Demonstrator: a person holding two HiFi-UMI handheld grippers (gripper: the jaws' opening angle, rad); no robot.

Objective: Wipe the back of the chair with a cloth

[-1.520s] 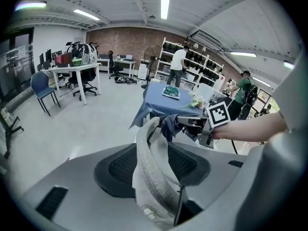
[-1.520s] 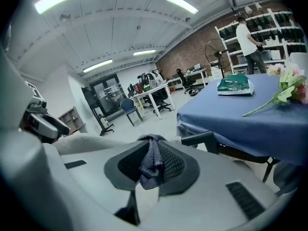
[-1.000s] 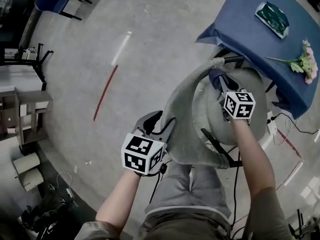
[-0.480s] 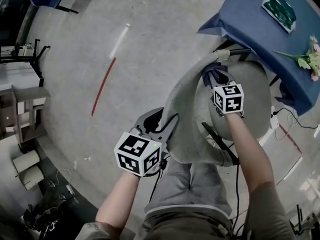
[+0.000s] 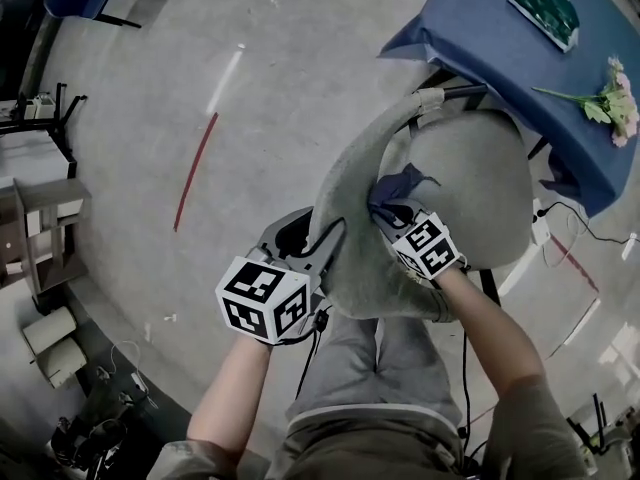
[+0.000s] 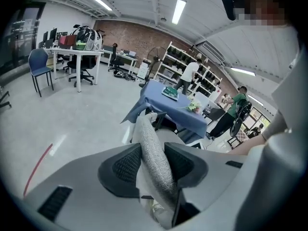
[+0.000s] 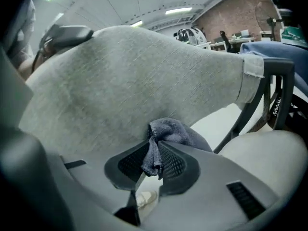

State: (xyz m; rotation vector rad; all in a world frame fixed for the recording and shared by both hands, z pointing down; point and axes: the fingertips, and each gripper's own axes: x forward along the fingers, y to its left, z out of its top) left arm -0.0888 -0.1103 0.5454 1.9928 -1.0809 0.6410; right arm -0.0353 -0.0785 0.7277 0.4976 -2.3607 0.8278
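The grey fabric chair back (image 5: 345,203) curves from beside the blue table toward me, with the pale seat (image 5: 475,183) to its right. My left gripper (image 5: 322,246) grips the near part of the back's top edge (image 6: 153,150). Its jaws have been closing, and the pads now press both sides of the fabric. My right gripper (image 5: 385,213) is shut on a blue-grey cloth (image 5: 402,183). It holds the cloth (image 7: 169,128) against the seat-side face of the chair back (image 7: 120,76), near my left gripper.
A table with a blue cover (image 5: 500,58) stands just beyond the chair, with a green packet (image 5: 545,10) and flowers (image 5: 605,108) on it. Black chair frame bars (image 7: 269,95) flank the seat. Cables (image 5: 580,233) lie at right; a red floor line (image 5: 195,168) and shelves (image 5: 40,228) are at left.
My right gripper has slid the cloth along the chair back, from the far end by the table toward me. The left gripper has stayed on the top edge.
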